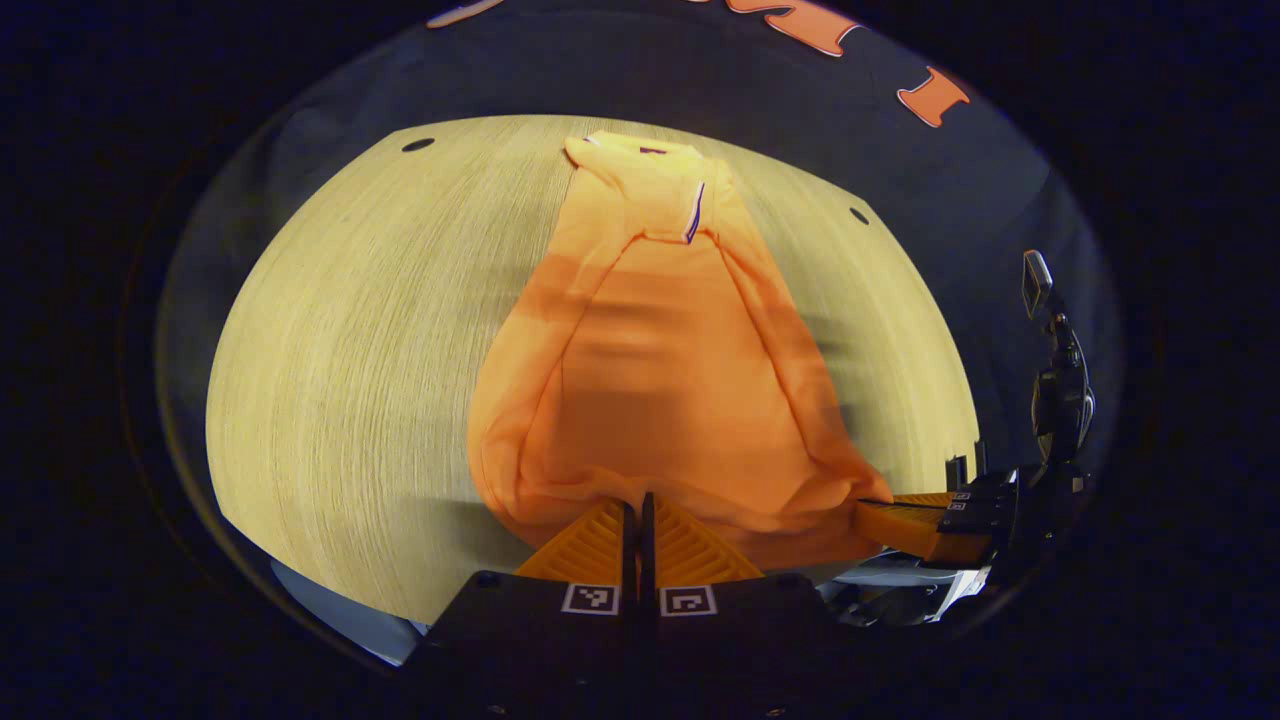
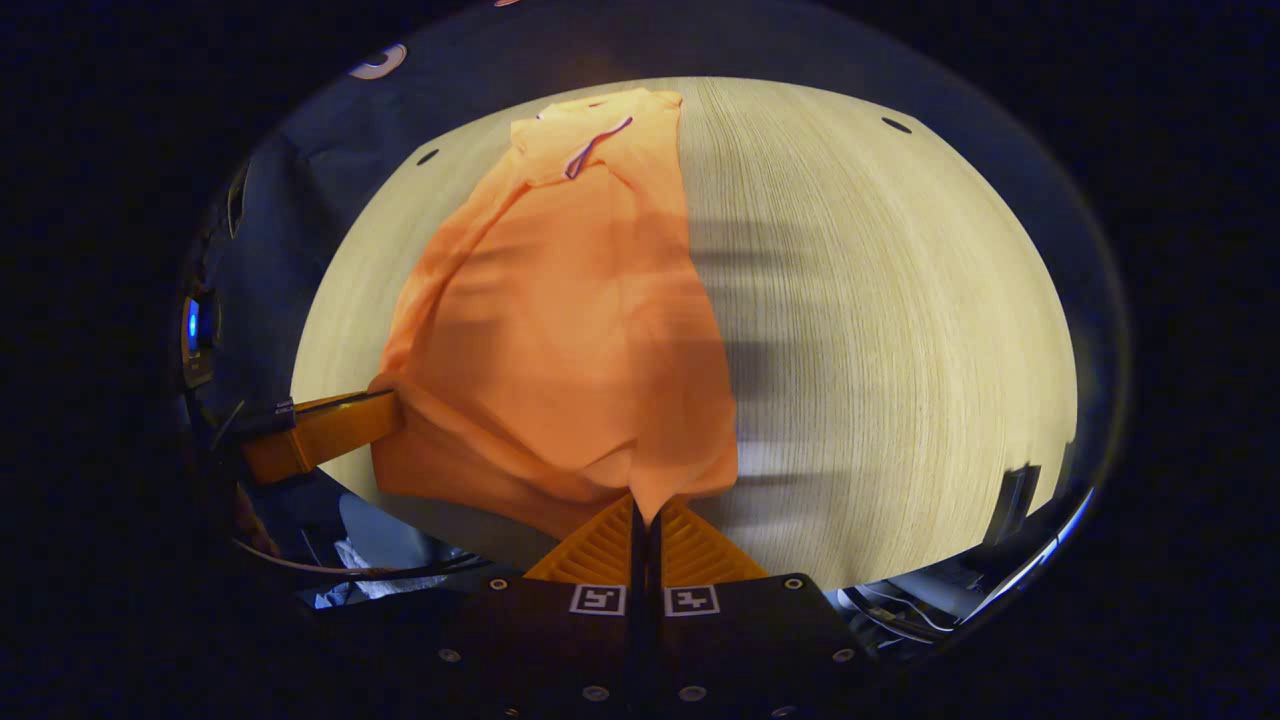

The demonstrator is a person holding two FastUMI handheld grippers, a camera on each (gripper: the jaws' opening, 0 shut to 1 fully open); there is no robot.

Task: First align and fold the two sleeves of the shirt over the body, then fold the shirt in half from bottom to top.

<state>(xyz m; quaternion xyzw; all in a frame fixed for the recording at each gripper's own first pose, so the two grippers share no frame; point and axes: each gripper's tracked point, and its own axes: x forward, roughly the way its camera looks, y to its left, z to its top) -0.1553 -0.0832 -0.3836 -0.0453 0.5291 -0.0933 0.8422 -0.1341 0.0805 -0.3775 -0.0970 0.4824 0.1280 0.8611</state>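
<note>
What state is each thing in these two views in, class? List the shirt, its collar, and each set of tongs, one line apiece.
Shirt: sleeves folded in over the body, bottom edge gripped at both corners, lifted off the wooden table.
Collar: at the far end, lying flat on the table.
Left tongs: shut on the shirt's bottom edge.
Right tongs: shut on the shirt's bottom edge.

Both views look low from the near edge; both share the shirt [image 1: 650,380] on the table [image 1: 380,350].
</note>
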